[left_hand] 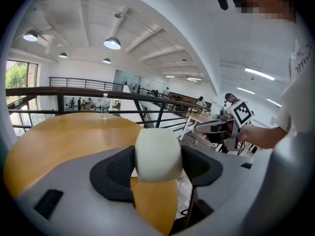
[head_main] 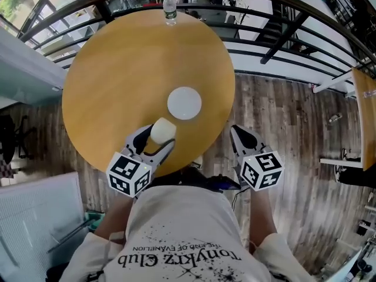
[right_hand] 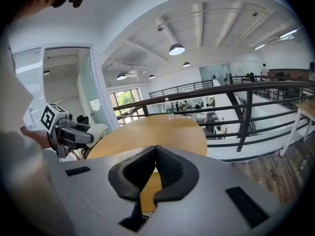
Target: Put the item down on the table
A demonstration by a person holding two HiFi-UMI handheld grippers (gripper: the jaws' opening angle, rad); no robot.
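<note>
Round, honey-coloured wood fills the middle of the head view: a table (head_main: 106, 69) on a railed gallery. Over its near edge hangs the item (head_main: 163, 130), a cream block with rounded corners, clamped in the left gripper (head_main: 157, 138). The jaws stand wide because the item is wide; the dark ribbed pads (left_hand: 113, 171) press its two flanks. In the left gripper view bare tabletop shows below it, so it looks lifted clear, though I cannot tell by how much. To set it down well, I judge it should be lowered straight and kept level, so it does not rock on a curved corner. It should land a little further in from the near edge, short of the disc (head_main: 184, 103). Only then should the jaws part, evenly, and back off along their own line so neither pad drags it. The item looks matte and smooth, ceramic or plastic, I cannot say which, and may slide easily on the satiny top. The disc is white, flat and round, near the table's centre. A clear plastic bottle (head_main: 170, 7) stands at the far edge by the dark metal rail (head_main: 282, 16). The right gripper (head_main: 242, 135) hangs off the near edge at the right, over plank floor (head_main: 294, 128), jaws closed tip to tip on nothing.
</note>
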